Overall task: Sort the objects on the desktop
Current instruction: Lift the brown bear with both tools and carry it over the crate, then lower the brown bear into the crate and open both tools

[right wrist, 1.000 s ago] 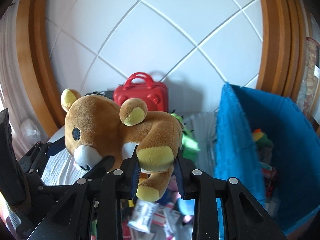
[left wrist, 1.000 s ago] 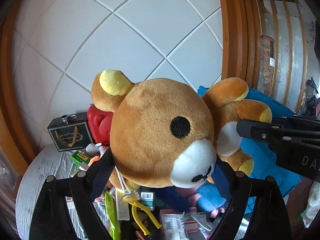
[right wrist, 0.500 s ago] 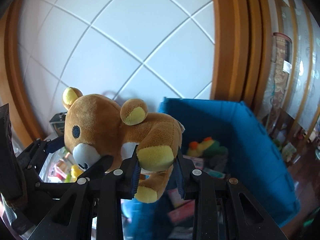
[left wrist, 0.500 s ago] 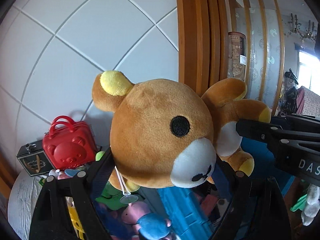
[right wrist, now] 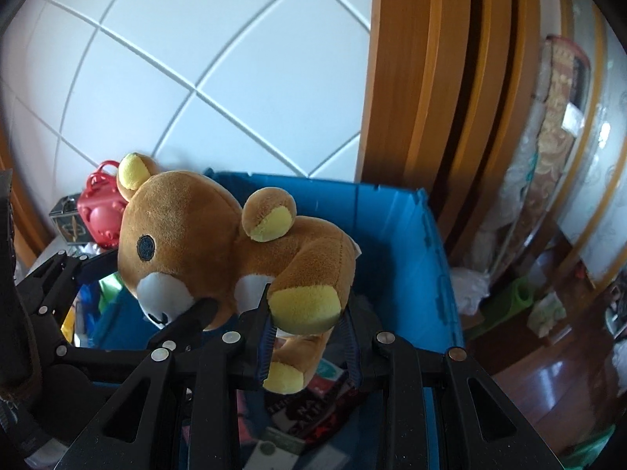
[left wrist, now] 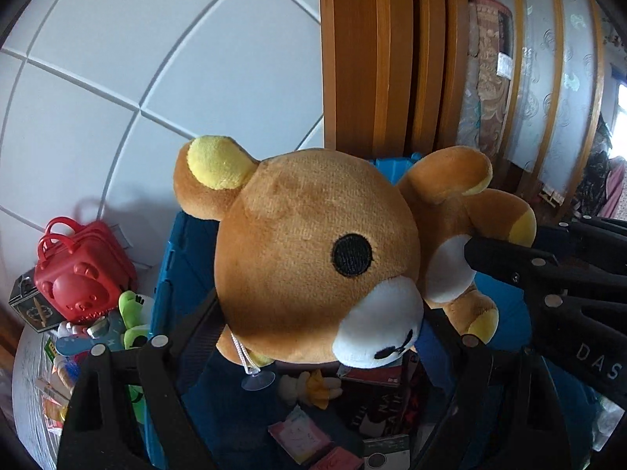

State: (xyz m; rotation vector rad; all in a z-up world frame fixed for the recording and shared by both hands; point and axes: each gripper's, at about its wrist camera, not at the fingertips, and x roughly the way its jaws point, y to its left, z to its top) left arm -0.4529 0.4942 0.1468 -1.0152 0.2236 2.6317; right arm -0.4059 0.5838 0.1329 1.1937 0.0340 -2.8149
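Above the blue bin (right wrist: 395,219) hangs the brown teddy bear (left wrist: 313,250), carried by both tongs. Left tongs (left wrist: 321,337) clamp its wide head; right tongs (right wrist: 307,329) pinch a yellow-soled leg. Down inside the bin lie a small yellow plush (left wrist: 309,387), a pink card (left wrist: 299,436) and dark booklets (left wrist: 382,403). Beside it on the bench (left wrist: 29,384) stand a red case (left wrist: 80,274) and a green toy (left wrist: 135,309).

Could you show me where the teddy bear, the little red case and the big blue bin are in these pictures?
teddy bear (left wrist: 305,235): left wrist view, on its forehead above the eye.
red case (left wrist: 78,274): left wrist view, on its embossed bear front.
blue bin (right wrist: 392,227): right wrist view, on the inner face of its back wall.
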